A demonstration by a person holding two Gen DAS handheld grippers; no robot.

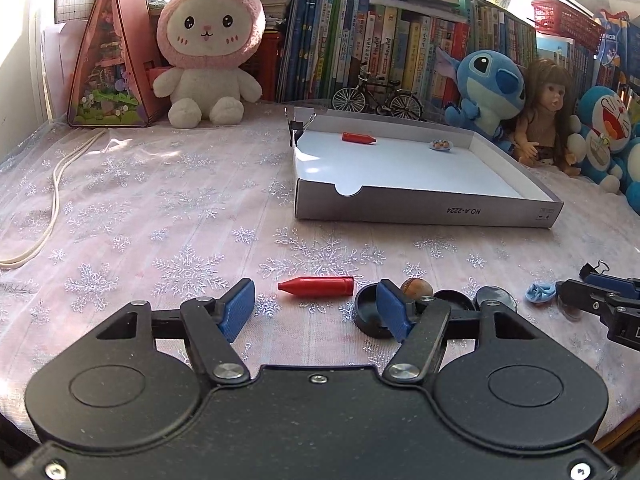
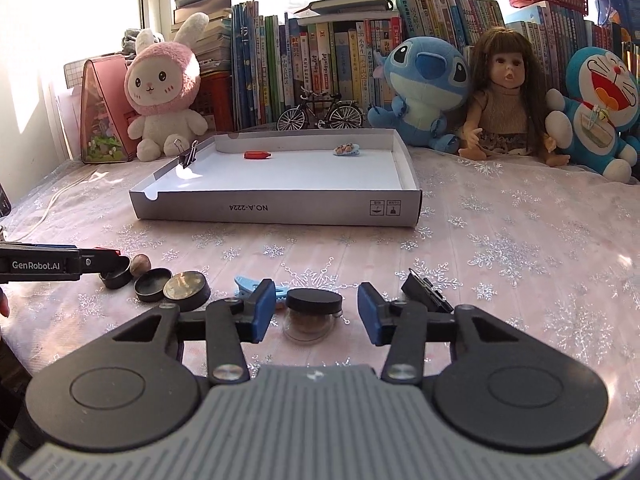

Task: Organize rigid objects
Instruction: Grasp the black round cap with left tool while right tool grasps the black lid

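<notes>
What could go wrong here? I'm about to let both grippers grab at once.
1. The left gripper sits open around the red bullet-shaped piece, with a black cap beside one finger; closing may knock it.
2. The right gripper is open around a small black-lidded jar lying tilted; it could roll away.

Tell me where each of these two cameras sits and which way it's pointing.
Left wrist: on the left gripper, low over the table, facing the bookshelf; open jaws frame a red bullet-shaped piece.
Right wrist: on the right gripper, facing likewise; open jaws frame a black-lidded jar.
Shared: white box.
</notes>
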